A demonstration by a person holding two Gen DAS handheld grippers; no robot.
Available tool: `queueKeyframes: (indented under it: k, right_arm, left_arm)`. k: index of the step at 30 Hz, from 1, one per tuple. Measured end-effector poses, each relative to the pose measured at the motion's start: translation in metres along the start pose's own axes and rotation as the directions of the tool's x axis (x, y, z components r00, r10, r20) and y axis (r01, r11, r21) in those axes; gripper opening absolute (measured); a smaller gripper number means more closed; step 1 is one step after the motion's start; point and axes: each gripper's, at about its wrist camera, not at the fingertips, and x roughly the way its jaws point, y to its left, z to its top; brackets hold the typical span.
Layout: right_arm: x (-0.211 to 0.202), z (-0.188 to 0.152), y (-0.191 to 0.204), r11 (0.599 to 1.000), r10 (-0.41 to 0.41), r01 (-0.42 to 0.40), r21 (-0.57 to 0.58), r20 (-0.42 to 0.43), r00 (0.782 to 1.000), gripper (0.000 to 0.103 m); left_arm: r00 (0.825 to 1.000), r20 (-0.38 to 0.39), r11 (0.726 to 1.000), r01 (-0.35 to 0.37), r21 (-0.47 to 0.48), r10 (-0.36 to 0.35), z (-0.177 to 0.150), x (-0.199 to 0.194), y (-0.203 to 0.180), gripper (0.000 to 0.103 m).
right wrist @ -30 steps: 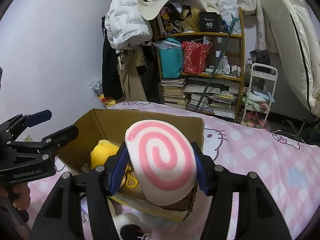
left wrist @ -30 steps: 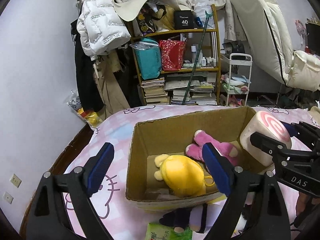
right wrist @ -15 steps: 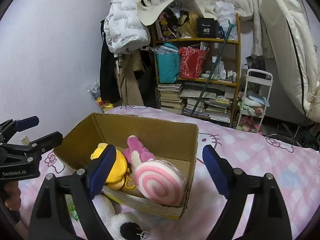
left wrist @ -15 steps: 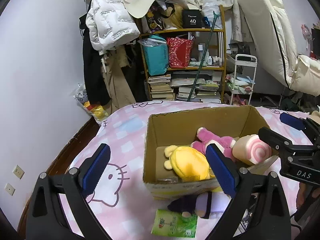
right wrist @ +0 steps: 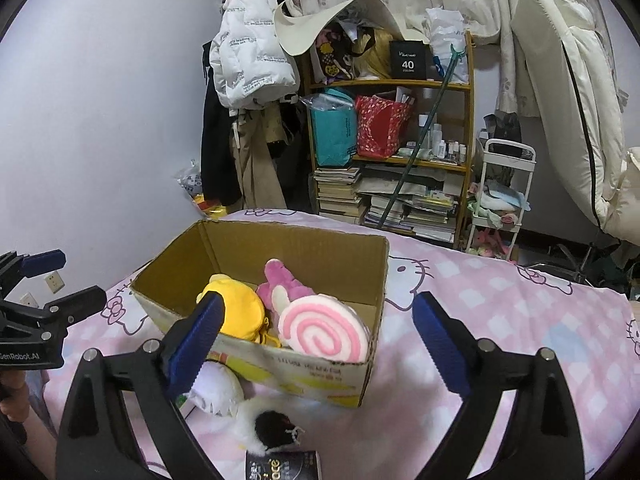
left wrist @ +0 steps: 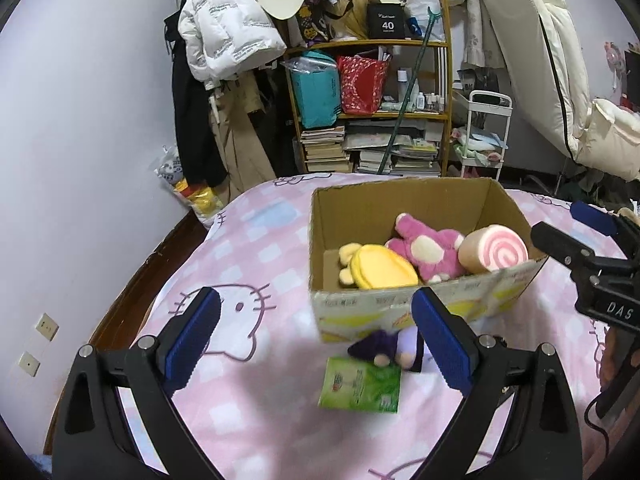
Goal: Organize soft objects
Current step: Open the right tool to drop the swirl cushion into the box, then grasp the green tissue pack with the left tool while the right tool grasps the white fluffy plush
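A cardboard box [right wrist: 372,276] with an open top and corrugated brown walls sits on a bed [right wrist: 500,312] covered in a pink-and-white checked sheet with cartoon cat faces. Inside the box lie three soft items: a rounded yellow plush [right wrist: 240,308] at the left, a fuzzy pink plush [right wrist: 280,280] in the middle, and a cylindrical roll-shaped cushion [right wrist: 322,332] with a pink-and-white spiral face, resting against the right wall.

The right claw [right wrist: 316,332] is empty; its jaws are opening, with flat blue ribbed pads spread to either side of the box front and nothing gripped between them. The left claw [left wrist: 316,340] is also wide apart and empty, positioned over the sheet in front of the box.

Outside the box, just before its front wall, lie a purple plush [left wrist: 380,346] and a flat green packet [left wrist: 360,386] with a glossy wrapper. In the right wrist view, a white plush [right wrist: 218,390] and a white furry item with a black tuft [right wrist: 268,428] lie at the same front wall.
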Motion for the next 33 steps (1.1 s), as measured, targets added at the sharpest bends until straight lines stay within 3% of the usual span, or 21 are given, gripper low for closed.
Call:
queueKeyframes:
  k: [14, 33]
  right_arm:
    - [-0.017, -0.011, 0.015, 0.999, -0.013, 0.012, -0.042, -0.027, 1.0, 0.1]
    - [0.01, -0.022, 0.021, 0.998, 0.004, -0.01, -0.056, -0.106, 0.994, 0.1]
  left_arm:
    - [0.996, -0.086, 0.999, 0.005, -0.032, -0.007, -0.02, -0.008, 0.01, 0.095]
    - [0.977, -0.206, 0.999, 0.048, -0.015, -0.05, -0.028, 0.037, -0.002, 0.095]
